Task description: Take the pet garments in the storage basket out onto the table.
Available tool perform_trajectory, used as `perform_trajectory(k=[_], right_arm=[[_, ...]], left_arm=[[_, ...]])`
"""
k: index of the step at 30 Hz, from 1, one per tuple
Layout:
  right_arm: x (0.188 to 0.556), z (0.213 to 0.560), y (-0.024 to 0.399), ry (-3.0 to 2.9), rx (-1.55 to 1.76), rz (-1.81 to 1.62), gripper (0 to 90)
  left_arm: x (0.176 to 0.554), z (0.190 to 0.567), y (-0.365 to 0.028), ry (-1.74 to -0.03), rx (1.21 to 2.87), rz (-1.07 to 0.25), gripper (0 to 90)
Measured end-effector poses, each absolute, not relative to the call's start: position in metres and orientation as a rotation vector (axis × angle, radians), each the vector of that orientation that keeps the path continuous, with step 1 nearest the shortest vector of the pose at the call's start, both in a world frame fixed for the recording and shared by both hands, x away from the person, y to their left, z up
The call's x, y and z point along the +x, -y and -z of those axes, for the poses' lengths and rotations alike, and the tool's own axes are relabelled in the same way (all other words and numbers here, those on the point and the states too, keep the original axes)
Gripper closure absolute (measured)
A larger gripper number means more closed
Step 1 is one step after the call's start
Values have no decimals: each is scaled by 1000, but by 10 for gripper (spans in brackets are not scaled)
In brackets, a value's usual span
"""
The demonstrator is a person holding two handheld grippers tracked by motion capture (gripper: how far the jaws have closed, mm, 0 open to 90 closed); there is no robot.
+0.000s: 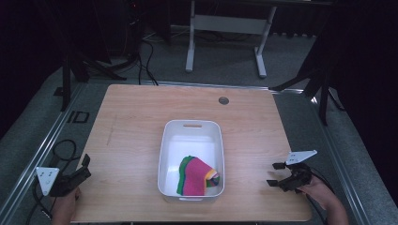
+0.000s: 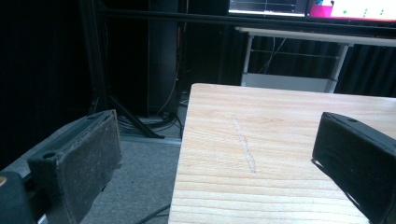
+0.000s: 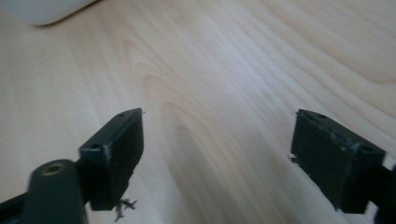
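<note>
A white plastic bin [image 1: 191, 129] stands in the middle of the wooden table [image 1: 131, 122]. Inside it lies a folded bundle of pink, green and yellow cloth [image 1: 196, 176], toward the near end. My left gripper [image 1: 86, 166] is held at the table's near left corner, open and empty, its jaws wide apart in the left gripper view [image 2: 219, 154]. My right gripper [image 1: 275, 174] hovers near the table's near right corner, to the right of the bin, open with nothing between its jaws [image 3: 217, 154]. A corner of the bin [image 3: 46, 11] shows in the right gripper view.
A round grommet hole [image 1: 224, 100] sits near the table's far edge. Beyond the table stand a white desk frame [image 1: 225, 28] and dark tripod legs [image 1: 70, 70]. Cables [image 1: 61, 150] lie on the grey floor to the left.
</note>
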State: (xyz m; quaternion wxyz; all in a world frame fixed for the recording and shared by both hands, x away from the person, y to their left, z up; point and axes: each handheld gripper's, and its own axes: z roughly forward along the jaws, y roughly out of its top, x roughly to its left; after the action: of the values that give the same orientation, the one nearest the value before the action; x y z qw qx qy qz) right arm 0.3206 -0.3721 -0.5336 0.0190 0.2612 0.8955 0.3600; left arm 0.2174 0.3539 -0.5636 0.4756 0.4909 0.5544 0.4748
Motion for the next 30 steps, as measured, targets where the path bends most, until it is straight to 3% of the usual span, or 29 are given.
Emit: perform_trajectory(k=[12, 30], right_arm=[[321, 523, 335, -2891, 679, -1042, 195], [324, 464, 285, -2878, 542, -1068, 180]], left_arm=[[217, 564, -354, -1354, 1199, -1160, 18], [217, 564, -354, -1352, 1198, -1157, 18]])
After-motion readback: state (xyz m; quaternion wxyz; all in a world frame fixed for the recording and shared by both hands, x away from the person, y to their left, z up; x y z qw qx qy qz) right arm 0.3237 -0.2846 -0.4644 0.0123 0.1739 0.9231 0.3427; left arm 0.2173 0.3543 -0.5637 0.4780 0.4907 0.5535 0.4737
